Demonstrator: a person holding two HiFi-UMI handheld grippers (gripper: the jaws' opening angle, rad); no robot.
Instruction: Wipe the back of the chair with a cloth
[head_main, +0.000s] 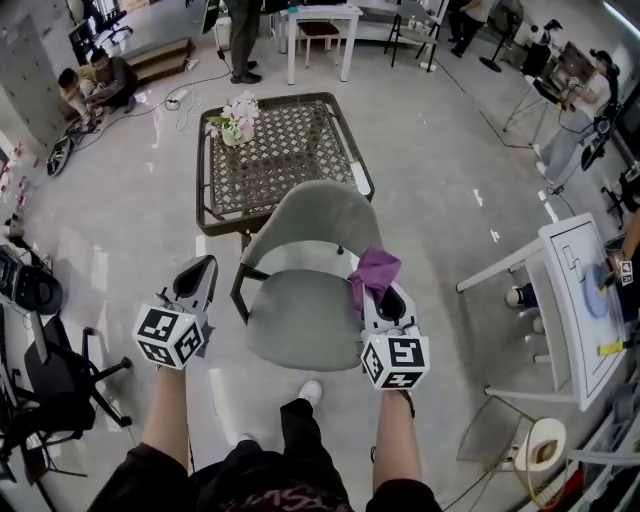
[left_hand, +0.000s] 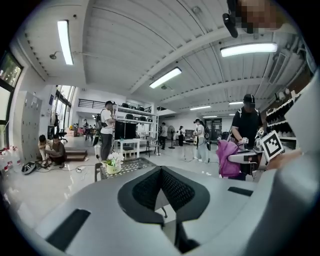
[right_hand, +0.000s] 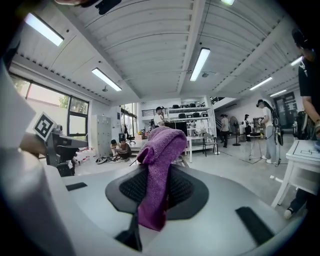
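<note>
In the head view a grey armchair (head_main: 300, 305) stands right in front of me, its curved back (head_main: 318, 212) on the far side. My right gripper (head_main: 386, 292) hovers over the chair's right edge, shut on a purple cloth (head_main: 374, 271) that bunches above its jaws. The right gripper view shows the cloth (right_hand: 159, 172) clamped between the pads and hanging down over them. My left gripper (head_main: 203, 266) is held off the chair's left side, apart from it. Its jaws (left_hand: 161, 172) are shut with their tips touching and nothing between them.
Behind the chair stands a low wicker-top table (head_main: 290, 165) with a flower pot (head_main: 237, 119). A white table (head_main: 572, 300) stands to the right, a black office chair (head_main: 40, 350) to the left. Several people stand or sit at the back of the room.
</note>
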